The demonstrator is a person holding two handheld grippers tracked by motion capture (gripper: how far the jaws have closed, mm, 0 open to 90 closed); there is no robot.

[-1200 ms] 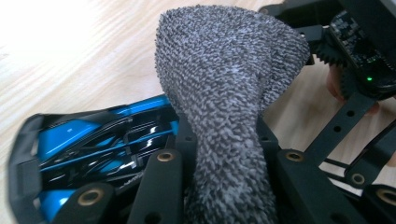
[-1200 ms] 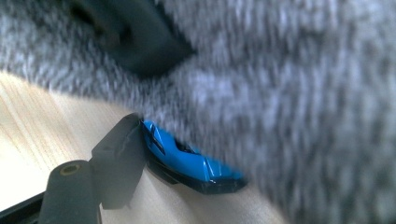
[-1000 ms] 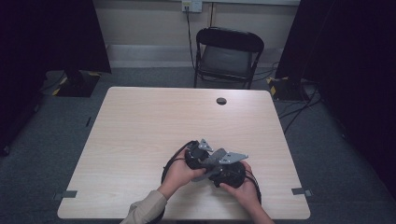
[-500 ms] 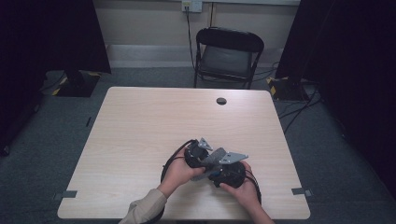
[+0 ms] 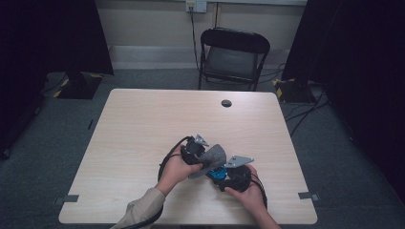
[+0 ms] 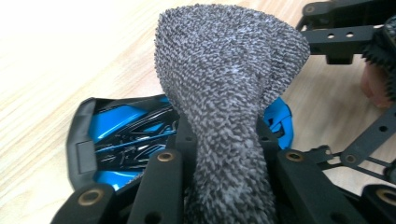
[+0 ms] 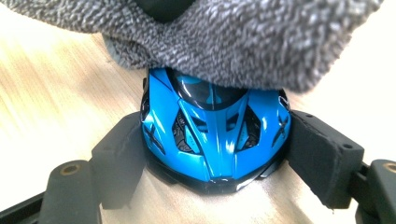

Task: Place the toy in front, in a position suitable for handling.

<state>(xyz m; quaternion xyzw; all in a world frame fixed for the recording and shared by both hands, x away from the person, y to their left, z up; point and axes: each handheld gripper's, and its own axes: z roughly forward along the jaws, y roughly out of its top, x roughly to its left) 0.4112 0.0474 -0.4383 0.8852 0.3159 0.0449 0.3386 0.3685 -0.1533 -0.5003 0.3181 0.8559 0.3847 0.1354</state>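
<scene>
Black pads point(image 7: 322, 154) of the right gripper point(image 7: 215, 158) press both flanks of the little blue toy car point(image 7: 215, 135), clamped square across its body with the nose pointing back at the camera, and over on the other side the left gripper point(image 6: 224, 182) has its jaws pinched tight on a bunched fold of grey cloth point(image 6: 229, 93), the fabric rising up between them and flopping over the car's roof. From the high view, both hands meet near the front middle of the table point(image 5: 143, 124), cloth point(image 5: 210, 160) draped across the car point(image 5: 217, 172) just a touch above the wood. That car looks light, hard and glossy, so I'd judge it slippery under a rub; the sideways hold along the flanks seems the safe one, away from the thin spoiler end and wheels. The cloth is soft, nubby terry, limp enough to sag wherever it isn't gripped, so a pinch on a gathered wad, as here, gives the most control for wiping. Farther out, a small dark disc point(image 5: 226, 103) sits near the table's far edge, and a black folding chair point(image 5: 234, 52) stands beyond it against the wall.
</scene>
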